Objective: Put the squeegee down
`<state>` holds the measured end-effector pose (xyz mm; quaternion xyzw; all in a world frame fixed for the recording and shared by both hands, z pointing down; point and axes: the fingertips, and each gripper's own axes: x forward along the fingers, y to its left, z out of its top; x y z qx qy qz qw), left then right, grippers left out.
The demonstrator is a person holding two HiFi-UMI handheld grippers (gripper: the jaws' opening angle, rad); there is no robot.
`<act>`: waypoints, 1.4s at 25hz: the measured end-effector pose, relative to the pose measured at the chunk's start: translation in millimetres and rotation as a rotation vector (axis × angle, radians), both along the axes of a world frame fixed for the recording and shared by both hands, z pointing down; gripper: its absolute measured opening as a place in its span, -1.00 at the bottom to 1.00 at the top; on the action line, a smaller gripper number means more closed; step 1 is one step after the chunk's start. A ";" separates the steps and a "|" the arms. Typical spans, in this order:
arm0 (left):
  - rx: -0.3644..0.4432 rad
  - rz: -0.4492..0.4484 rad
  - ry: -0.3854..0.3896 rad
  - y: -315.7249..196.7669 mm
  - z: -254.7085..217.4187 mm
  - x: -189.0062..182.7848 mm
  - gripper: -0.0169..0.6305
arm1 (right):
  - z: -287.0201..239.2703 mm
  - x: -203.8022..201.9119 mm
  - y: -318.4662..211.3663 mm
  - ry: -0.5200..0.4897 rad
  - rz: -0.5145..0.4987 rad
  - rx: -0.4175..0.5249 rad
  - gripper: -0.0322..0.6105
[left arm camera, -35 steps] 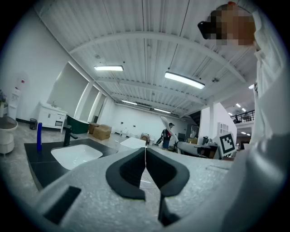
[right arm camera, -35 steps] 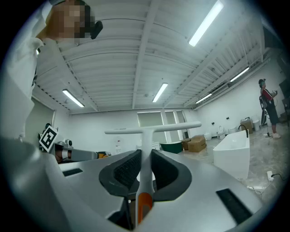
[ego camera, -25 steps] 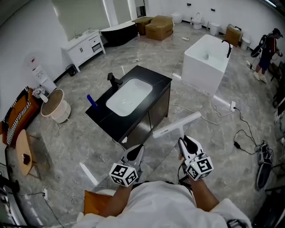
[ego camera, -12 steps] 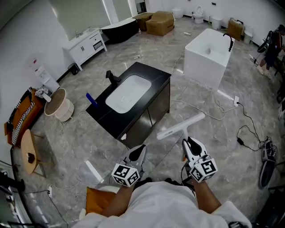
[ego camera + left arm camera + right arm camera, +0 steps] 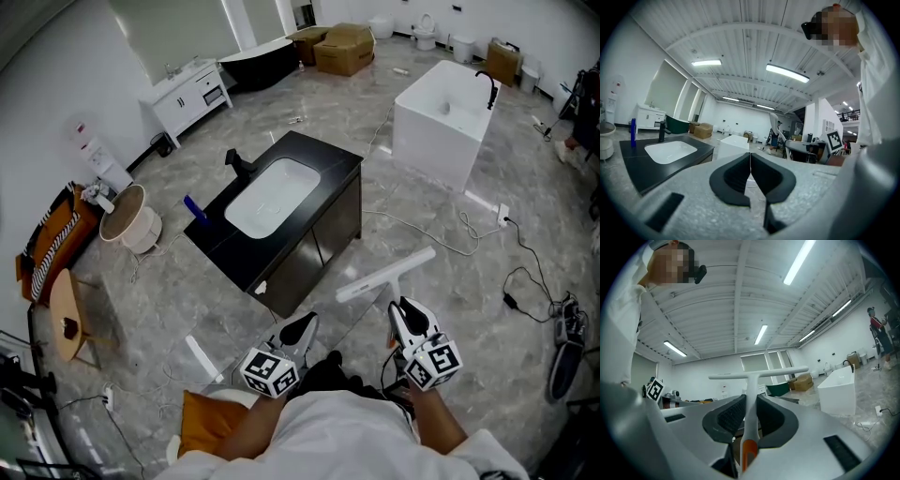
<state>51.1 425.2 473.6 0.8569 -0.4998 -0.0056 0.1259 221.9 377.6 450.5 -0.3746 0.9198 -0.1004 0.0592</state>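
The right claw [image 5: 403, 314] clamps the squeegee [image 5: 385, 275] by its handle near the black sink surface [image 5: 328, 159]. The left claw [image 5: 303, 326] is closed and empty. The squeegee is best lowered flat there before release.

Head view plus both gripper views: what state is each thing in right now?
squeegee: held by its handle, off the floor.
right claw: shut on the squeegee.
left claw: shut, empty.
vanity doors: closed.
blue bottle: upright.

left hand-held gripper [image 5: 300, 328]: jaws together, empty | right hand-held gripper [image 5: 405, 317]: jaws clamped on squeegee [image 5: 386, 275]
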 end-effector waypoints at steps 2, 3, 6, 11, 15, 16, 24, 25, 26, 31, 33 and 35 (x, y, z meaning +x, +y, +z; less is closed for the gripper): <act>-0.004 -0.004 0.000 -3.5 2.6 -1.1 -0.90 | -0.7 -0.5 -5.5 0.001 -0.002 0.007 -0.66; -0.008 -0.006 0.003 -6.6 4.9 -2.1 -0.90 | -0.9 -1.3 -8.7 -0.001 -0.003 0.008 -0.66; -0.021 -0.007 0.019 -17.8 11.7 -2.4 -0.90 | 0.5 -1.0 -14.9 0.003 -0.006 0.001 -0.66; -0.024 0.016 0.044 -46.6 16.6 4.1 -0.90 | 5.5 8.0 -38.1 0.030 0.019 -0.021 -0.66; -0.010 0.025 0.061 -82.1 15.0 8.0 -0.90 | 2.8 12.2 -69.4 0.042 0.022 -0.020 -0.66; -0.005 0.022 0.066 -93.1 14.2 6.6 -0.90 | 2.0 11.6 -79.6 0.046 0.021 -0.016 -0.66; 0.018 -0.016 0.094 -187.3 6.8 -12.0 -0.90 | -11.3 -3.1 -165.3 0.061 -0.010 0.000 -0.66; 0.025 -0.020 0.099 -200.1 3.3 -13.7 -0.90 | -14.6 -5.7 -176.2 0.063 -0.017 0.002 -0.66; 0.033 -0.022 0.103 -212.2 0.3 -14.9 -0.90 | -17.0 -8.1 -186.7 0.063 -0.025 0.004 -0.66; 0.052 -0.005 0.117 -269.8 -7.9 -14.2 -0.90 | -26.7 -12.6 -238.8 0.048 -0.040 0.001 -0.66; 0.051 0.012 0.122 -288.5 -9.3 -10.4 -0.90 | -32.1 -7.9 -254.9 0.044 -0.022 0.004 -0.66; 0.053 0.034 0.124 -304.6 -9.9 -5.5 -0.90 | -35.3 -0.7 -266.7 0.049 -0.002 0.013 -0.66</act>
